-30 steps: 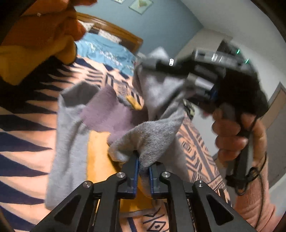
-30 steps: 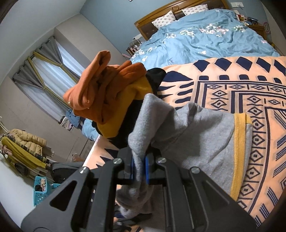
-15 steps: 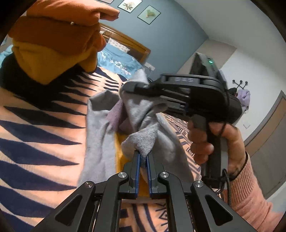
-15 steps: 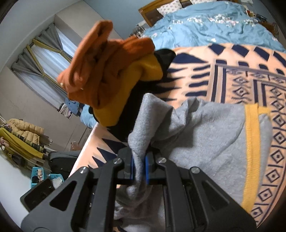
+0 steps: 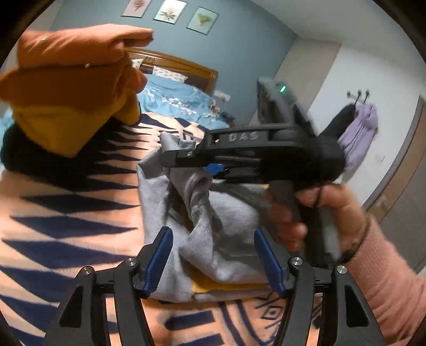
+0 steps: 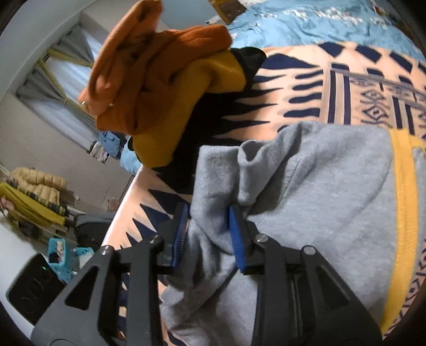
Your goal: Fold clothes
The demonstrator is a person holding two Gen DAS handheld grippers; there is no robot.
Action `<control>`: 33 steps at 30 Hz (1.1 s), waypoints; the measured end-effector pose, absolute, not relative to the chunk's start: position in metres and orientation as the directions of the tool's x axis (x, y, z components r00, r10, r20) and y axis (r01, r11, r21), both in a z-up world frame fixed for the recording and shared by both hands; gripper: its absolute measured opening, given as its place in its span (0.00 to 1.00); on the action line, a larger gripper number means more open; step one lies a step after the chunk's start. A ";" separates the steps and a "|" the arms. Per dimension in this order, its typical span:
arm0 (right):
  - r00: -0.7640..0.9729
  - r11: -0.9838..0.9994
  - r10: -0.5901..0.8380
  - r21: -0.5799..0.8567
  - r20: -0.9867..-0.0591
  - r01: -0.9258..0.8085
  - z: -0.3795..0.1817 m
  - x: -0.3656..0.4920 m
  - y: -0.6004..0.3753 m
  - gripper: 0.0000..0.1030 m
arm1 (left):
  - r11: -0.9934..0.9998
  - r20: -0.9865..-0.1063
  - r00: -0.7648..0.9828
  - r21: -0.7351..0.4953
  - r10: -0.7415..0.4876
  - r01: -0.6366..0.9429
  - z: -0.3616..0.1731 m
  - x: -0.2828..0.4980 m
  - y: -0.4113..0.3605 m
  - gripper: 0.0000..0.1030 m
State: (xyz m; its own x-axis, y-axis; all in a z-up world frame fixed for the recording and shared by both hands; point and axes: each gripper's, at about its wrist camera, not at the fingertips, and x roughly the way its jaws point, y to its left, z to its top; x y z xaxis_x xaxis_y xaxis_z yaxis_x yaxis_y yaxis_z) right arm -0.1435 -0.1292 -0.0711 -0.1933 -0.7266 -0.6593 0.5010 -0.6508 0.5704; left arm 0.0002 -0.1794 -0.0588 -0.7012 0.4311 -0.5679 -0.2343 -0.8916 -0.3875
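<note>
Patterned peach-and-navy blanket (image 6: 332,87) carries grey sweater (image 6: 332,186), bunched. Left gripper (image 5: 213,252): fingers just opened, spread wide, cloth between, untouched. Right gripper (image 6: 209,229): fingers just parting, a loose grey fold between them.

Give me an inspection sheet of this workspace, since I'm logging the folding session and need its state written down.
Surface: patterned blanket in peach and navy, spread over a bed.
Job's things: grey garment with a yellow band, lying bunched on the blanket.
Clutter: stack of folded clothes, orange on mustard on black, beside the grey garment.
Grippers: left tool open, its jaws just opened, cloth between the pads but untouched; right tool jaws just opening, a fold of the garment between them, pads look slack on it.
Cables: a dark cord at the wrist of the hand holding the right tool.
Surroundings: blue bedding, curtains, wall pictures, hanging clothes.
</note>
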 end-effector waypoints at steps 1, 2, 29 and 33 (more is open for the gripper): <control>-0.193 -0.643 -0.733 0.573 -0.652 0.508 -0.067 -0.141 -0.126 0.33 | -0.897 -0.581 -0.696 -0.382 0.421 -0.224 -0.060 -0.004 -0.179 0.63; -0.193 -0.635 -0.740 0.575 -0.645 0.516 -0.064 -0.138 -0.123 0.33 | -0.901 -0.594 -0.690 -0.377 0.413 -0.215 -0.062 -0.008 -0.178 0.63; -0.284 -0.638 -0.731 0.473 -0.620 0.608 -0.050 -0.102 -0.040 0.63 | -0.860 -0.645 -0.618 -0.500 0.449 -0.103 -0.089 0.001 -0.218 0.82; -0.371 -0.691 -0.716 0.524 -0.592 0.498 -0.050 -0.112 0.012 0.78 | -0.845 -0.666 -0.569 -0.525 0.482 -0.102 -0.101 -0.010 -0.211 0.82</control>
State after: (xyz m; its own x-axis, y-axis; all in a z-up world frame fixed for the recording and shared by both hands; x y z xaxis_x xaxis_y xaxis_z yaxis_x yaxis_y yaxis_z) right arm -0.1117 0.0123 -0.0497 -0.3706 -0.7160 -0.5916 0.4984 -0.6908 0.5239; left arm -0.0102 -0.2109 -0.1013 -0.5693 0.4822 -0.6659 -0.1018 -0.8451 -0.5249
